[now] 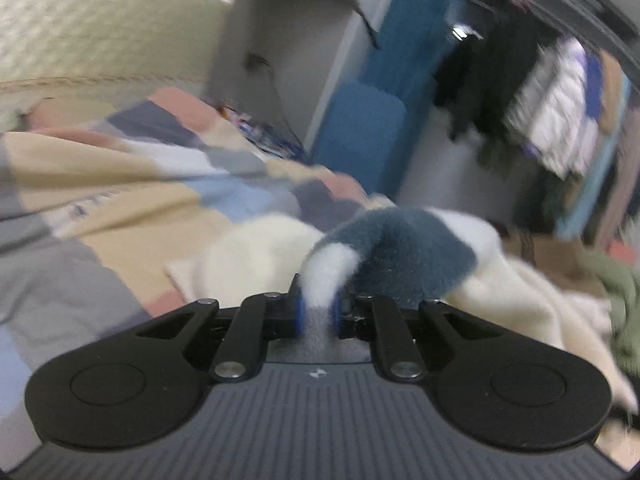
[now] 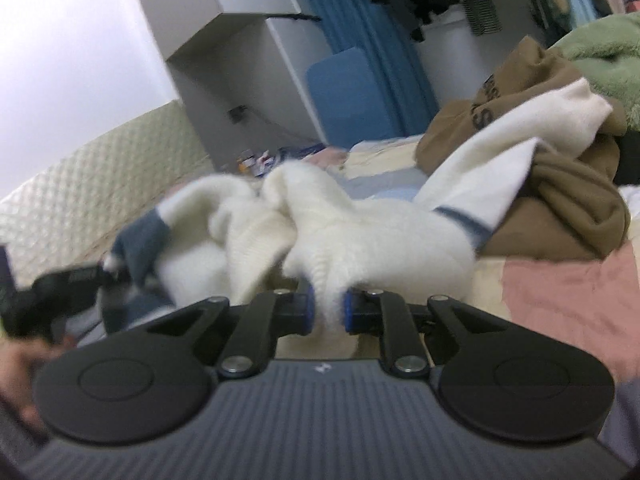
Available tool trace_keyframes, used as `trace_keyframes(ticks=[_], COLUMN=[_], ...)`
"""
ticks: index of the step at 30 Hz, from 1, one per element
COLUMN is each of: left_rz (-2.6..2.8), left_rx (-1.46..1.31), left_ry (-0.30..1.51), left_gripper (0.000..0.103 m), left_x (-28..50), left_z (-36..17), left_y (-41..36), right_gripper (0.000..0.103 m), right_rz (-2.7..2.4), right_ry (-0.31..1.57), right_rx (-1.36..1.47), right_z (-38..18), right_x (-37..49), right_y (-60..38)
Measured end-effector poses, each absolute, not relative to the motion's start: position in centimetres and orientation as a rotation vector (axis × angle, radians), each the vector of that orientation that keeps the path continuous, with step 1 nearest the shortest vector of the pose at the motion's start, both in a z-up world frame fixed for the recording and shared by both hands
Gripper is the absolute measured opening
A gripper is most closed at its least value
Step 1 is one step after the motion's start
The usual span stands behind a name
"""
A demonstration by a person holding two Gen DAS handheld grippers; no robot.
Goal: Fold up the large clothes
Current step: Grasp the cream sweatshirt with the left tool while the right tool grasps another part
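A fluffy white sweater with slate-blue trim lies bunched on the bed. My left gripper is shut on a white and blue end of the sweater, which bulges up just past the blue pads. My right gripper is shut on a white fold of the same sweater. In the right wrist view the left gripper shows at the left edge with the blue cuff in its jaws. One white sleeve drapes over a brown garment.
The bed carries a patchwork quilt in beige, grey, blue and pink. A green fleece lies behind the brown garment. A quilted headboard, a grey cabinet, a blue chair and hanging clothes stand beyond the bed.
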State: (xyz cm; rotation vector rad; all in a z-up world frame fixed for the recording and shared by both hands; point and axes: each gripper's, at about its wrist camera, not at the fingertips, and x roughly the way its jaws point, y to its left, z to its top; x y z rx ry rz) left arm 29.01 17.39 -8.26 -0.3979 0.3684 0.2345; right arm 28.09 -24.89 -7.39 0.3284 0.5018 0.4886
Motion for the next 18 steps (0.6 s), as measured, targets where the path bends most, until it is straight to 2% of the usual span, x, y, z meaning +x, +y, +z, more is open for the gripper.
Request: trace_keyframes(ticks=[4, 11, 18], left_rz=[0.344, 0.434, 0.444], left_rx=[-0.452, -0.431, -0.372], left_ry=[0.392, 0.601, 0.601], left_gripper=[0.015, 0.015, 0.017], left_x=[28.5, 31.7, 31.9], left_z=[-9.1, -15.1, -14.4], left_y=[19.8, 19.7, 18.4], right_gripper=[0.017, 0.017, 0.02], right_rz=[0.503, 0.421, 0.392], right_ry=[0.603, 0.825, 0.868], right_rx=[0.324, 0.258, 0.287], right_z=[-10.0, -16.3, -17.9], right_x=[26.0, 29.0, 30.1], right_y=[-24.0, -21.9, -21.8])
